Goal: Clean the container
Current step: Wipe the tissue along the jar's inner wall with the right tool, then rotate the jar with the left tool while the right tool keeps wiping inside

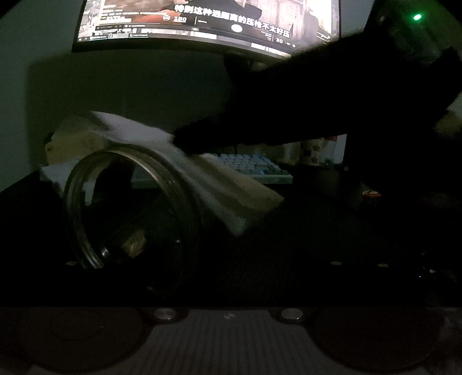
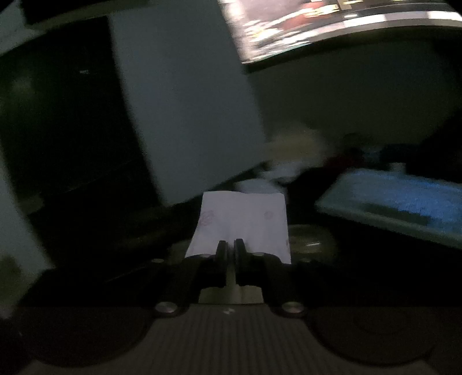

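My right hand-held gripper (image 2: 230, 245) is pinched closed on a white tissue (image 2: 242, 219), which drapes over the glass jar (image 1: 127, 207) lying on its side on the dark desk (image 1: 317, 230) (keyboard (image 1: 248, 167) behind); my left hand-held gripper's fingers are lost in the dark, so I cannot tell whether it grips the jar.

**Pale tissue and blue keys in a dim room**

The tissue (image 2: 242, 222) is white, printed with faint pinkish round motifs; in the left wrist view its folds (image 1: 179, 164) read white and yellowish-tan; the glass jar (image 1: 127, 207) is clear with a greyish rim, dark inside; the right gripper (image 2: 230, 248) is black; the keyboard (image 1: 248, 167) at the far right has blue and pale keys on a light frame; the monitor (image 1: 208, 23) above shows white characters over a brownish picture; the wall (image 1: 130, 83) is grey-green; the desk surface (image 1: 303, 236) is black; a small light (image 1: 416, 17) glows green at the far right.
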